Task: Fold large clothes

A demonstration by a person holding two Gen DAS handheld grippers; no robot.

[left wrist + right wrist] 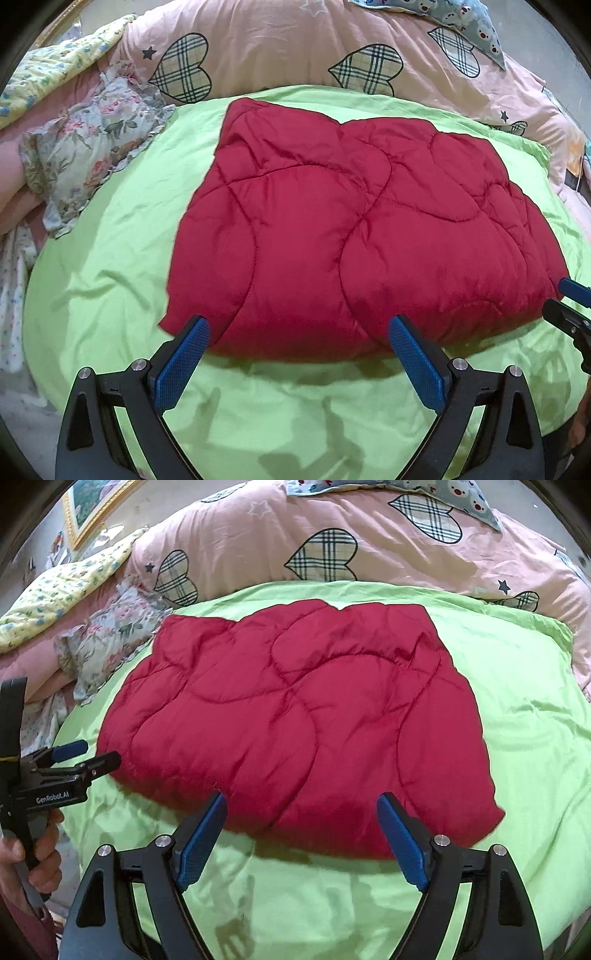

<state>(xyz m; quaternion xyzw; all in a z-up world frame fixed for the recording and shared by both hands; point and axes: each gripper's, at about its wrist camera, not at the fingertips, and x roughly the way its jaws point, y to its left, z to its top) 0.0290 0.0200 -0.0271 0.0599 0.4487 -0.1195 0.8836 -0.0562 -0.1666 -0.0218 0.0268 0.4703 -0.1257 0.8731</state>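
A red quilted garment (354, 229) lies folded into a rough rectangle on a lime-green sheet (110, 258). In the left wrist view my left gripper (299, 321) hangs open just above the garment's near edge, blue pads apart and nothing between them. My right gripper (565, 301) pokes in at the right edge beside the garment's near right corner. In the right wrist view the same garment (295, 720) fills the middle, and my right gripper (302, 797) stands open over its near edge, holding nothing. The left gripper (92, 755), held by a hand (40, 853), sits by the garment's near left corner.
A pink duvet with plaid hearts (332, 528) is piled behind the sheet. A floral pillow (92, 147) and a yellow flowered quilt (62, 70) lie at the left. A blue bear-print cloth (461, 18) sits at the back right. A framed picture (92, 506) hangs at the far left.
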